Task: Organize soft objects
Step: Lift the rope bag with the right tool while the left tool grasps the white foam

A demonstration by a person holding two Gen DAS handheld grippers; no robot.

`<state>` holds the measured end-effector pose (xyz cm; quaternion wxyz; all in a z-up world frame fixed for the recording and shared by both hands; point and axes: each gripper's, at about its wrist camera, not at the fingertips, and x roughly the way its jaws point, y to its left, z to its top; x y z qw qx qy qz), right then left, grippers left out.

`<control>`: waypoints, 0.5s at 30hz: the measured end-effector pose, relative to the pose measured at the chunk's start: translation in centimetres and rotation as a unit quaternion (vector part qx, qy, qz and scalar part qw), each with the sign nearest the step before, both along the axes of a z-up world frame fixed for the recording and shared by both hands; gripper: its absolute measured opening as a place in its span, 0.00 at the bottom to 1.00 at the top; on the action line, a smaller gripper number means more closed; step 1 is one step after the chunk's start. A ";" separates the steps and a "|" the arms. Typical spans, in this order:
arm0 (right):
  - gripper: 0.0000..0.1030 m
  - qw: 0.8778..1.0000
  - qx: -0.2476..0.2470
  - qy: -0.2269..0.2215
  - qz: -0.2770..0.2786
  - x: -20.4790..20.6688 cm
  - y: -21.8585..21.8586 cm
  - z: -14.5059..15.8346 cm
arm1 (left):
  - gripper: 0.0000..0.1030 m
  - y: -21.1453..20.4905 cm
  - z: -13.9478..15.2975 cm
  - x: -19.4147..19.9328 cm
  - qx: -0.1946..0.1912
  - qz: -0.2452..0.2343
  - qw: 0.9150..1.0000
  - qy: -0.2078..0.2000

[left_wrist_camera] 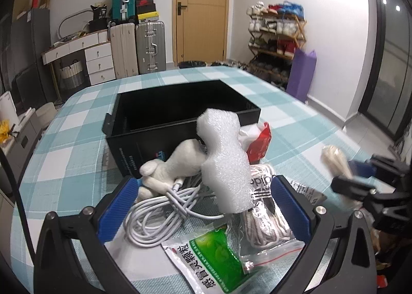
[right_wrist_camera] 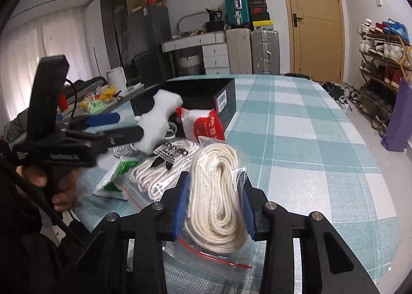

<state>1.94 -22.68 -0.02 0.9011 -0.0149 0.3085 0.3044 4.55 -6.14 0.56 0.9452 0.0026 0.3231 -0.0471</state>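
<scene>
My right gripper (right_wrist_camera: 215,201) is shut on a clear bag of cream rope (right_wrist_camera: 219,196) and holds it above the table; it also shows in the left wrist view (left_wrist_camera: 334,162). My left gripper (left_wrist_camera: 203,206) is open over a pile: a white foam piece (left_wrist_camera: 226,162), a white plush toy (left_wrist_camera: 177,165), a coiled white cable (left_wrist_camera: 159,214), an adidas bag of laces (left_wrist_camera: 260,204), a green sachet (left_wrist_camera: 213,252). The open black box (left_wrist_camera: 180,113) stands just behind the pile. The foam stands between the open fingers; contact is unclear.
A red-and-white packet (left_wrist_camera: 257,142) leans against the box's right corner. The checked tablecloth (right_wrist_camera: 309,139) stretches to the right. Suitcases (left_wrist_camera: 149,46), drawers and a shoe rack (left_wrist_camera: 278,34) stand beyond the table's far edge.
</scene>
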 end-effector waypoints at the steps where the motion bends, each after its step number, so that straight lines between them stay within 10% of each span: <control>1: 0.36 1.000 0.002 -0.001 -0.001 0.0 -0.1 0.1 | 0.98 -0.4 -0.2 0.2 0.012 -0.001 1.000 0.003; 9: 0.36 1.000 0.006 0.001 -0.001 0.1 -0.2 0.0 | 0.37 -2.5 -1.1 0.7 0.069 -0.019 0.997 0.017; 15: 0.36 1.000 0.007 -0.003 -0.001 0.2 -0.3 0.1 | 0.35 -1.6 -0.1 0.0 0.044 -0.026 0.999 0.005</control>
